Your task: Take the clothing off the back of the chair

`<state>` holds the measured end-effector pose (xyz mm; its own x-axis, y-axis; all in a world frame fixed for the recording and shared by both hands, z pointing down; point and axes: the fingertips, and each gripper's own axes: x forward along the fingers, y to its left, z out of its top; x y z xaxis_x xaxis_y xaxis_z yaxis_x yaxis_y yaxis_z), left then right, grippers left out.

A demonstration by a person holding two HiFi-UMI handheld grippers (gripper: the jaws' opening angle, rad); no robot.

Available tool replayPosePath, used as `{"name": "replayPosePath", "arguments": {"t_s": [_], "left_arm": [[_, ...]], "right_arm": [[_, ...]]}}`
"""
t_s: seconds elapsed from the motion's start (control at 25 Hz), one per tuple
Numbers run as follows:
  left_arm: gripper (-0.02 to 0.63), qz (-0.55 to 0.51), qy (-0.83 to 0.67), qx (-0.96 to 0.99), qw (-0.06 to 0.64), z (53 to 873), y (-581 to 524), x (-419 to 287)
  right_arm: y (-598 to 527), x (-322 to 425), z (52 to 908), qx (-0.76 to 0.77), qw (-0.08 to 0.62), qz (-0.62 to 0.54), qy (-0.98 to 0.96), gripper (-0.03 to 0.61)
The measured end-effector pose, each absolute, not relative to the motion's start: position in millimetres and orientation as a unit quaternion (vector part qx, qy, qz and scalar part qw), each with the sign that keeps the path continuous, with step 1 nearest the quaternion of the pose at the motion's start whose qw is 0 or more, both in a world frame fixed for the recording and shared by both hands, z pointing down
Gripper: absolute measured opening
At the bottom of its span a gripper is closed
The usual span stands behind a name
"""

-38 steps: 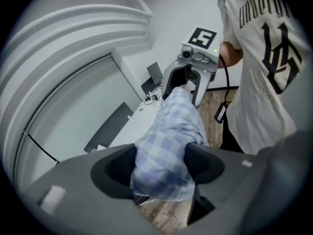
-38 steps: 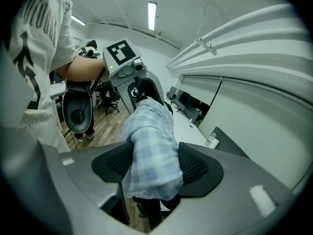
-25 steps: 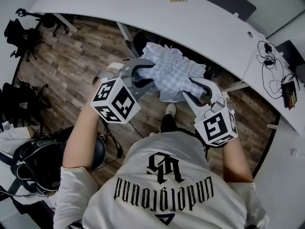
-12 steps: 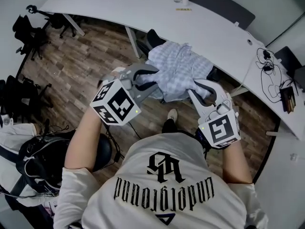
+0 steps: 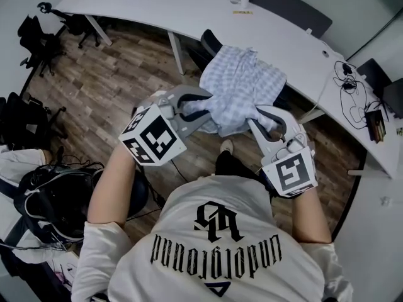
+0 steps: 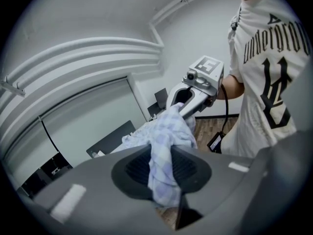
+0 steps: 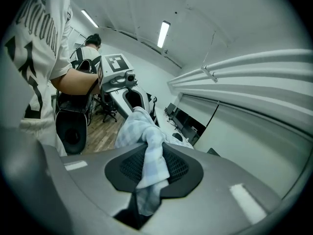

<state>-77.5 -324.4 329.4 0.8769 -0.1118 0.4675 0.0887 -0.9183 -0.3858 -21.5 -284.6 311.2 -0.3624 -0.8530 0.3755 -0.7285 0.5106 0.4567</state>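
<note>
My left gripper [image 5: 189, 109] and right gripper [image 5: 261, 119] have just been closing; each now pinches 1 fold of the checked shirt [image 5: 242, 87], bunched above the chair [image 5: 211, 43] by the desk's [image 5: 283, 30] near edge. I'd raise both together until the hem clears the chair's top edge. The cloth is thin, soft and crumpled; my ribbed pads [image 6: 137, 168] bite it well.

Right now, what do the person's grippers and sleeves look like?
The left gripper and right gripper are grey plastic with curved fingers and dark ribbed pads. Each carries a white cube with black square markers. The white T-shirt has short sleeves.
</note>
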Motion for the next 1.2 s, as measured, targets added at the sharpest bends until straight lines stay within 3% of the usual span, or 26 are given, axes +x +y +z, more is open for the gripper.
{"name": "replayPosePath", "arguments": {"t_s": [0.68,1.2], "left_arm": [[0.124,-0.233,0.043,-0.958,0.16,329,-259,-100],[0.123,-0.238,0.093,-0.957,0.135,334,-182,-49]], "right_arm": [[-226,-48,309,0.435,0.273,-0.098,-0.852,0.063],[-161,7,313,0.393,0.244,-0.112,-0.88,0.063]]}}
